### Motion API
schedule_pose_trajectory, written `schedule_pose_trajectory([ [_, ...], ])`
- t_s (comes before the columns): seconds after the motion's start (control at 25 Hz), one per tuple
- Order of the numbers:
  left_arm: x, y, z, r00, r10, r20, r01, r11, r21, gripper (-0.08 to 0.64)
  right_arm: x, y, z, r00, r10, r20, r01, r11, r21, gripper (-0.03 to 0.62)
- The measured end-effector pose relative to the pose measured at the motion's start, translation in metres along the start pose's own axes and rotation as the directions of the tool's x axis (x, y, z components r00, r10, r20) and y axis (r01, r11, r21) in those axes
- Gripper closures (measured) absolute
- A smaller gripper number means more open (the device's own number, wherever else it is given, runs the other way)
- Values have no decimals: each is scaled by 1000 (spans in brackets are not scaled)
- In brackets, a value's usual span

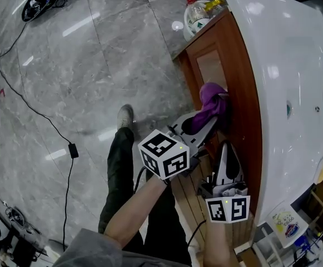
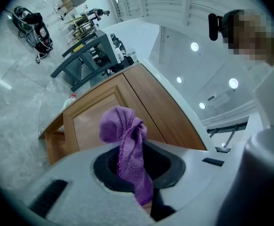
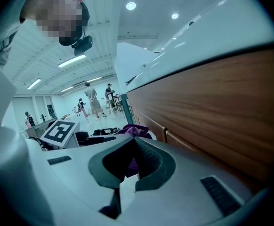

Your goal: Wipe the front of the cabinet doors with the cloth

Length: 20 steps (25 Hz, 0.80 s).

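A purple cloth (image 1: 212,99) is bunched against the brown wooden cabinet door (image 1: 243,88) beneath the white countertop. My left gripper (image 1: 205,121) is shut on the cloth. In the left gripper view the cloth (image 2: 126,145) stands up from between the jaws in front of a framed door panel (image 2: 92,121). My right gripper (image 1: 226,157) is lower down, close beside the cabinet front, shut with nothing in it. In the right gripper view its pads (image 3: 146,164) meet, the cabinet front (image 3: 212,102) runs along the right, and the cloth (image 3: 136,130) shows just beyond.
A white countertop (image 1: 286,65) overhangs the cabinet. Bottles (image 1: 197,13) stand at the cabinet's far end. A black cable (image 1: 33,110) with an adapter (image 1: 73,150) crosses the grey floor. The person's leg and shoe (image 1: 125,116) are left of the cabinet. Carts (image 2: 87,51) and people (image 3: 90,98) are far off.
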State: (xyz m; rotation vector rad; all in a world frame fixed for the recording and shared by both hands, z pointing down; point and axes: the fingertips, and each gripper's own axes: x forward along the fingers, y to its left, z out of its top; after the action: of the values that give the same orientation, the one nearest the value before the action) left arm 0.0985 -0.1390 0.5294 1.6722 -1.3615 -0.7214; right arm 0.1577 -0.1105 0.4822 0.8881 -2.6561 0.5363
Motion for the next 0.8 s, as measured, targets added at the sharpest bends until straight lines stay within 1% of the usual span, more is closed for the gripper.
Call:
schedule_pose_trajectory([
  [0.2, 9, -17, -5, 999, -39, -17, 39, 999, 22, 520, -2, -1, -1, 1000, 7, -4, -7, 1000, 0, 583],
  [0.56, 24, -34, 1, 995, -98, -31, 100, 993, 67, 520, -1, -14, -8, 1000, -11, -7, 11, 1000, 15, 583],
  [0.68, 27, -37, -1, 995, -92, -46, 96, 989, 108, 520, -1, -17, -9, 1000, -15, -11, 15, 1000, 18, 583],
  [0.8, 30, -38, -4, 996, -57, -67, 67, 984, 163, 520, 2, -18, -13, 1000, -18, -14, 18, 1000, 25, 583],
])
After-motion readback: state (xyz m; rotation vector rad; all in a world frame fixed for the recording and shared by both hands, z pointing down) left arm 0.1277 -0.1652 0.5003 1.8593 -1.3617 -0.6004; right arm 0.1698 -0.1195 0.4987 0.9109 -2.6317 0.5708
